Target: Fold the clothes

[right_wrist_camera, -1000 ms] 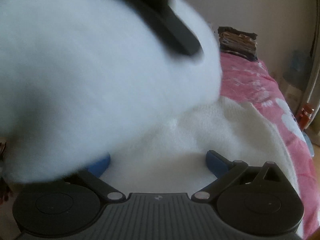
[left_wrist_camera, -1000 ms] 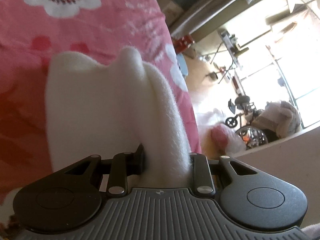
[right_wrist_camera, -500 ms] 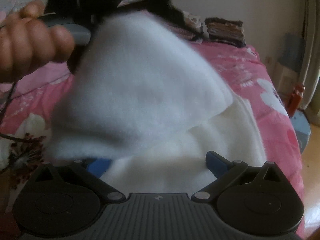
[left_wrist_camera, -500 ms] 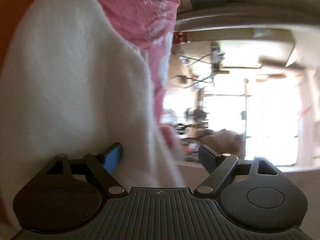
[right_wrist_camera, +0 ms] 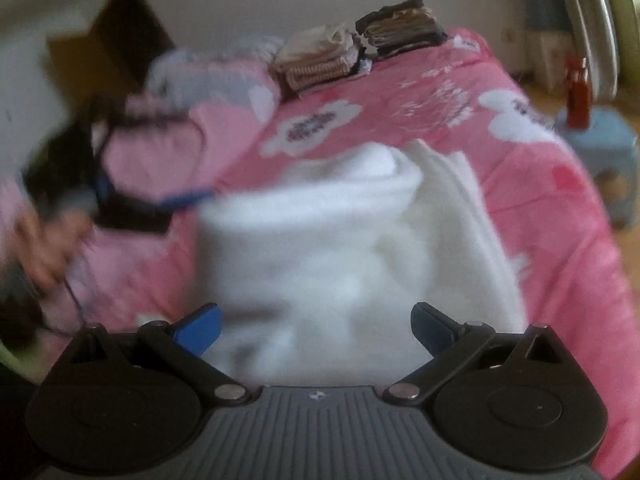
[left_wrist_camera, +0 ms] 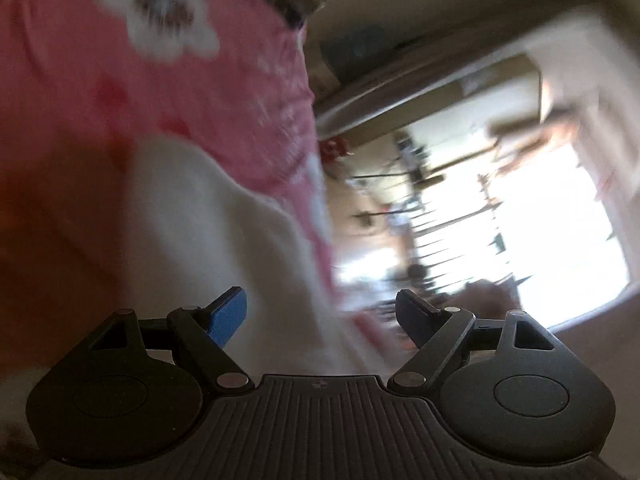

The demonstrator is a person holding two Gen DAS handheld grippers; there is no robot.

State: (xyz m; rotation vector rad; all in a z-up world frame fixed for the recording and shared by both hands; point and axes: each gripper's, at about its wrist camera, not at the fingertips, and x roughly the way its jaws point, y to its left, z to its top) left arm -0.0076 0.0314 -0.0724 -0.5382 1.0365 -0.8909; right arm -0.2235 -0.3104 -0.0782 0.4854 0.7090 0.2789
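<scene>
Release is the change — the left gripper, clamped on the white garment a second ago, now gapes wide and empty. The right gripper is wide too. The garment lies folded over on the pink bed; smoothing likely remains.

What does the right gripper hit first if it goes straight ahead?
Likely the white garment: it fills the view just ahead of the open right gripper, bunched on the pink bedspread. The frame is blurred, so the gap is unclear.
</scene>
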